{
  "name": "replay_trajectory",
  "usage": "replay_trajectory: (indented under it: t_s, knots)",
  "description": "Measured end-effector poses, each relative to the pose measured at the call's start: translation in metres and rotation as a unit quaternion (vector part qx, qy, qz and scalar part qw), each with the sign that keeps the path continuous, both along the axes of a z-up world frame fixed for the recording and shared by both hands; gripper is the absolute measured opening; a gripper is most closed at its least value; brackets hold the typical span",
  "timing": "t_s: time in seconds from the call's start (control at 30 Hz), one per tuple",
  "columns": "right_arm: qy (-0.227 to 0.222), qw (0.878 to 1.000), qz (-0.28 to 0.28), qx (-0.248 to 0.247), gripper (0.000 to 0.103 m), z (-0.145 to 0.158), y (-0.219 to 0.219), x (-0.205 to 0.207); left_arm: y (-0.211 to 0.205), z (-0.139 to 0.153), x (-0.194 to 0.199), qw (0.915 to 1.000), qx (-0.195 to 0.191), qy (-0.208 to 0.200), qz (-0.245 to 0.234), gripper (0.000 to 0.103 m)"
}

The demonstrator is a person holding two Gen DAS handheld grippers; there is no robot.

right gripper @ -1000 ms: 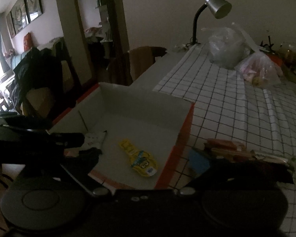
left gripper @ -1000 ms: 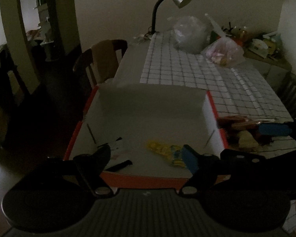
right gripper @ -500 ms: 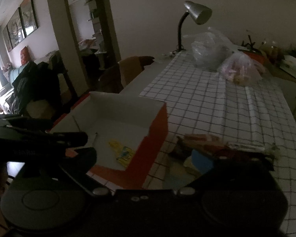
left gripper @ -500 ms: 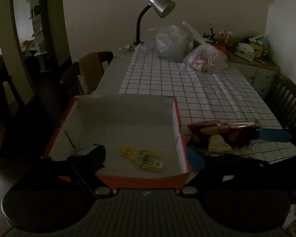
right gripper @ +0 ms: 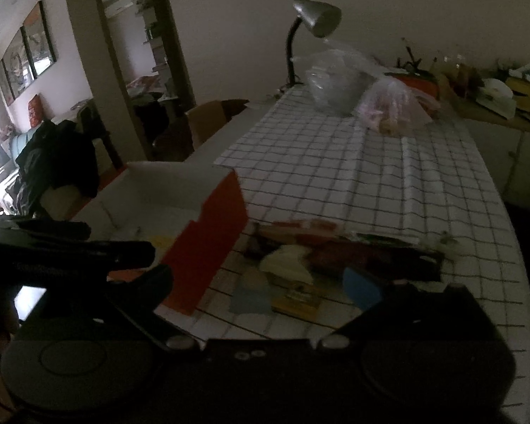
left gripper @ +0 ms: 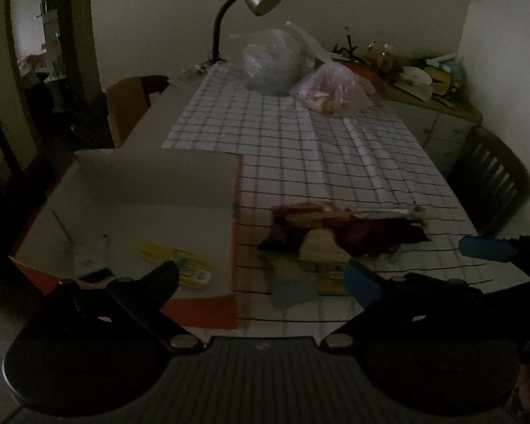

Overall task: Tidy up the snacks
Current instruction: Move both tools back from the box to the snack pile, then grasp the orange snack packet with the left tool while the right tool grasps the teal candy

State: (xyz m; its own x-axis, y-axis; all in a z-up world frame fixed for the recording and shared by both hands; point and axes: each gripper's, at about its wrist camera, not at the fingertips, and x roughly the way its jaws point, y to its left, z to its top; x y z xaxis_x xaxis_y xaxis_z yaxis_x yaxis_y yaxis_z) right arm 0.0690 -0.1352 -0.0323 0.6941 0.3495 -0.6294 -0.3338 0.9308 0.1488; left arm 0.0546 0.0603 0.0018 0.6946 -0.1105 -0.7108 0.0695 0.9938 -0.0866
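Snack packets (left gripper: pixel 339 236) lie heaped beside the orange box (left gripper: pixel 201 307), whose yellow packet (left gripper: pixel 175 263) only the left gripper (left gripper: pixel 261 279), just spread wide and empty, shows clearly; the right gripper (right gripper: pixel 261 282) also gapes empty.

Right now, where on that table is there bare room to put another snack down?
Most of the orange box floor is bare behind the yellow packet. The checked cloth lies open between the snack pile and the plastic bags. It is crowded at the pile beside the box.
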Motion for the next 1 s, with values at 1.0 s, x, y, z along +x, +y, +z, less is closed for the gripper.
replay_trajectory:
  t_s: [1.0]
  knots:
    - [0.084,0.996,-0.027,-0.018,0.096,-0.078,-0.119,0.072,-0.099,-0.087,0.052,0.9969,0.043,0.065,0.011,0.101]
